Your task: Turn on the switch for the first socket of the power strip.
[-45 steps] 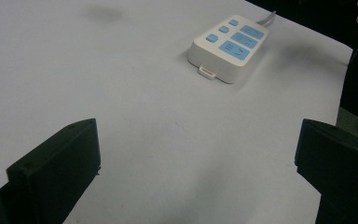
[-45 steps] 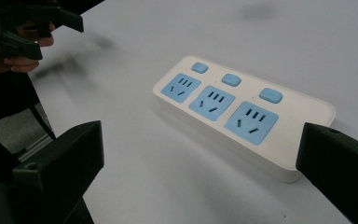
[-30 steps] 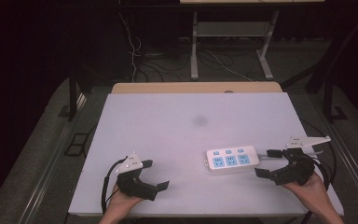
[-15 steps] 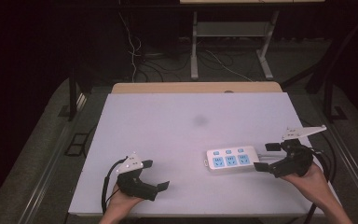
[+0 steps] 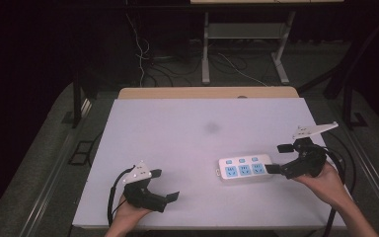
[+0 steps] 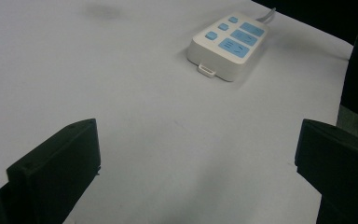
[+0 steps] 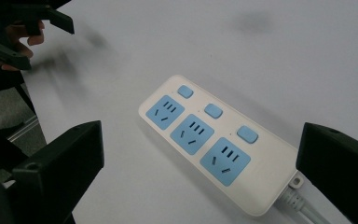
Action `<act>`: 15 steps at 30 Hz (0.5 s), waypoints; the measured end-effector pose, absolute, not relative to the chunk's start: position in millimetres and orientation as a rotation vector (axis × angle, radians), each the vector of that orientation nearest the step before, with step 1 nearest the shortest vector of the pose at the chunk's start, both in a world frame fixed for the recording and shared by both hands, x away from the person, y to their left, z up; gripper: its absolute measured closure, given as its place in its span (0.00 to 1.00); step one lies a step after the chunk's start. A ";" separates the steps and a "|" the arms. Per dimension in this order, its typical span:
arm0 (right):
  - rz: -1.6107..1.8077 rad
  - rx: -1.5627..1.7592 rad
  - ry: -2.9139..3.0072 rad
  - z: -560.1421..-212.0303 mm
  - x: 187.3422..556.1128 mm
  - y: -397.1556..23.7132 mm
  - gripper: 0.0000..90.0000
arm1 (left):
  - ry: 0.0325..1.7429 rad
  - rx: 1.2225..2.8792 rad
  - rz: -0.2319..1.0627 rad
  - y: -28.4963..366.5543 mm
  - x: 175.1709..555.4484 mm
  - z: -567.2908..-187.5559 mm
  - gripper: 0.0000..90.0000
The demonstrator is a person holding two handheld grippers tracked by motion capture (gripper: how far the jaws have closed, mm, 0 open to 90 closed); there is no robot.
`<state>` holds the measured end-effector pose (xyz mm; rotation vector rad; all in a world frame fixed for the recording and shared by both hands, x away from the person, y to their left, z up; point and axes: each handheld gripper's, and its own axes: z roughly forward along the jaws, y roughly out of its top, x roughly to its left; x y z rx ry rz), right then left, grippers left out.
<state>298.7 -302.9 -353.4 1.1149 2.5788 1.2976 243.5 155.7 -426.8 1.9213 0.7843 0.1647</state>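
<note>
While both jaws gape wide and empty, the right gripper (image 5: 279,158) nears the power strip (image 5: 246,168).

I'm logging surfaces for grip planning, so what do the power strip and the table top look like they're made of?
Power strip: looks like molded plastic, a smooth white shell with rounded edges, with matte light-blue socket faces and buttons. Its cord looks like white rubbery sheathing, though that is a guess.
Table top: a flat, matte white surface with soft shadows and no glare, probably laminate or painted board; a wood-coloured edge shows at the far side.
</note>
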 end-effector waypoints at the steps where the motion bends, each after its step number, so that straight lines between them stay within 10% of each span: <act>1: 1.293 1.115 2.581 -353.2 300.0 -302.2 0.00 | 0.784 1.922 0.164 155.6 243.5 -426.8 0.00; 15: 1.249 1.143 2.607 -356.2 317.7 -296.7 0.00 | 0.786 1.919 0.164 155.9 243.6 -426.8 0.00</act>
